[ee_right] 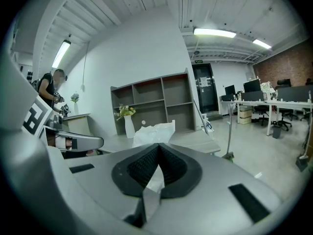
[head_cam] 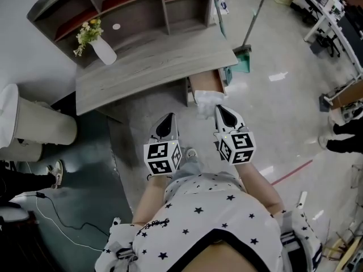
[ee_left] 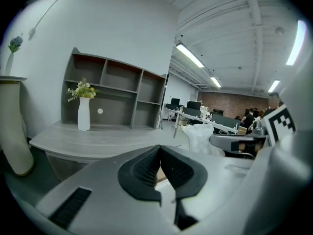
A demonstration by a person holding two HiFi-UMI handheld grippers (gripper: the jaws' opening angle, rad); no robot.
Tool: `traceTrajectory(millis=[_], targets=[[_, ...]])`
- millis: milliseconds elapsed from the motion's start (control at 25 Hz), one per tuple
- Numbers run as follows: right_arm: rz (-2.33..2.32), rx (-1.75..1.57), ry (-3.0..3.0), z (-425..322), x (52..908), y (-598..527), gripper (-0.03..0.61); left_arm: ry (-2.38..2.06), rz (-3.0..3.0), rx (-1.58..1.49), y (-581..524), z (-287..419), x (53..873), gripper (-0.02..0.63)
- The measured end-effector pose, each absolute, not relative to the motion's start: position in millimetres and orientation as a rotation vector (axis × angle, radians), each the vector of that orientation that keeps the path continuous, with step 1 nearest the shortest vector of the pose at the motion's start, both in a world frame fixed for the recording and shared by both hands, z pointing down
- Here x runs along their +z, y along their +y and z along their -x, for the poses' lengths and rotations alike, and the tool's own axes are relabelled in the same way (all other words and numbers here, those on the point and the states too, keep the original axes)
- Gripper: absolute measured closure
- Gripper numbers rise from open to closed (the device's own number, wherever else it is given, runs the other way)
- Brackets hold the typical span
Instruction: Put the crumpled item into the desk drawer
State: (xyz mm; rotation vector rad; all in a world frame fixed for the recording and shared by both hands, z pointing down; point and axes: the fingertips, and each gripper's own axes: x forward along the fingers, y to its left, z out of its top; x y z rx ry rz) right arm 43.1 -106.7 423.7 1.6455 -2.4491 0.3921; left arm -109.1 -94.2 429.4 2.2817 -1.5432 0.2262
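The crumpled item (head_cam: 207, 101) is a white, plastic-like wad. My right gripper (head_cam: 220, 110) is shut on it and holds it over the front end of the open desk drawer (head_cam: 204, 82), which juts out from under the grey desk (head_cam: 147, 64). In the right gripper view the wad (ee_right: 153, 131) bulges above the closed jaws of the right gripper (ee_right: 157, 147). My left gripper (head_cam: 168, 118) hangs beside it to the left, shut and empty. The left gripper view shows the left gripper (ee_left: 160, 149) with pads together, and the wad (ee_left: 200, 136) to its right.
A white vase with flowers (head_cam: 102, 49) stands on the desk's left end, before a shelf unit (head_cam: 130, 7). A broom with a green dustpan (head_cam: 245, 54) leans right of the desk. A white cylinder (head_cam: 39, 124) stands at the left. A person's feet (head_cam: 343, 143) show at the right edge.
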Motion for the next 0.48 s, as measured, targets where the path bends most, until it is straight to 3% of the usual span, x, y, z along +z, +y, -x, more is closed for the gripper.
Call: traceTrajectory(millis=[480], targets=[[-1.714, 0.459, -2.377, -40, 448, -194, 0.584, -1.474, -2.29, 0.261, -186, 120, 449, 0.603]])
